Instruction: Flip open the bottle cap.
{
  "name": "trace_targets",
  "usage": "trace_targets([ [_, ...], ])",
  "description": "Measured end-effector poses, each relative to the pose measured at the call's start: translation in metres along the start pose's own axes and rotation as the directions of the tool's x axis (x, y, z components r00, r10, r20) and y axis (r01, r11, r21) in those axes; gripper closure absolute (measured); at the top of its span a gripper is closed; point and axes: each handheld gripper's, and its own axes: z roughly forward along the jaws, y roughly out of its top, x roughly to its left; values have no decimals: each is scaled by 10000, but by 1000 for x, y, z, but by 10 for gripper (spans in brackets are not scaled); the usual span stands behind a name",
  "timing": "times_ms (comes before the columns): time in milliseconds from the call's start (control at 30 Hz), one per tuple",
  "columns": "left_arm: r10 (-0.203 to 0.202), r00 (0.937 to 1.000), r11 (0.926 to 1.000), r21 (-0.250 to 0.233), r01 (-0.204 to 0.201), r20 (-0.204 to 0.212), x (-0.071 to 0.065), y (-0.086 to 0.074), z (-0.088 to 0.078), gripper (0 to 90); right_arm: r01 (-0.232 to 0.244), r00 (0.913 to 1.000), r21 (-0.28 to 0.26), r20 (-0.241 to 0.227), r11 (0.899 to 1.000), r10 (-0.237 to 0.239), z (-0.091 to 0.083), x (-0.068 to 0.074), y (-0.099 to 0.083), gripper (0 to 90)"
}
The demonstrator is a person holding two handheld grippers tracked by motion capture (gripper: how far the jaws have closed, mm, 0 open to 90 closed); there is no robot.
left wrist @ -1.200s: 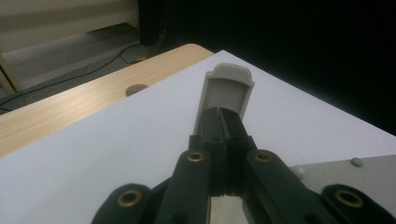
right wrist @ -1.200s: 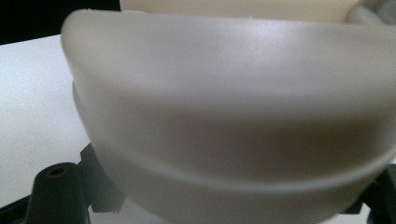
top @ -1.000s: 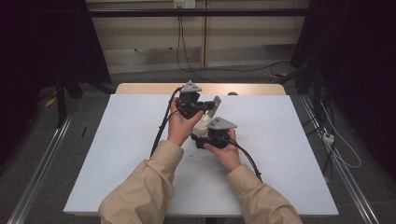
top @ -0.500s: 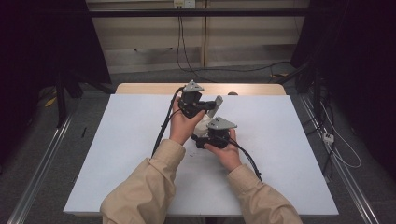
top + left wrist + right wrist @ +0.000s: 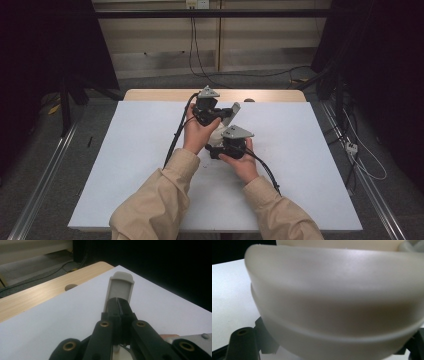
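An off-white plastic object (image 5: 218, 133) is held above the white table top (image 5: 125, 165) between both grippers. Its flat arm with a rounded end (image 5: 120, 286) sticks out past my left gripper (image 5: 119, 300), whose jaws are shut on it. In the high view the left gripper (image 5: 226, 113) is the farther one and points right. My right gripper (image 5: 216, 146) sits nearer, under its grey plate, and grips the object's rounded body (image 5: 332, 290). In the right gripper view that body hides most of the right gripper (image 5: 329, 347), whose black jaws show at the lower corners.
A wooden strip (image 5: 150, 95) with a round hole (image 5: 70, 286) runs along the table's far edge. Cables trail from both grippers across the board (image 5: 172, 145). Metal rails (image 5: 45, 175) run along the floor on either side, and more cables lie there.
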Motion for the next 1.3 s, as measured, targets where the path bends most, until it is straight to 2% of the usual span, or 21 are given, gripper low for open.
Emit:
trace_targets([
  [1300, 39, 10000, 9998, 197, -40, 44, 3, 0, 12, 900, -86, 10000, 16, 5, 10000, 86, 0, -1, 0, 188],
])
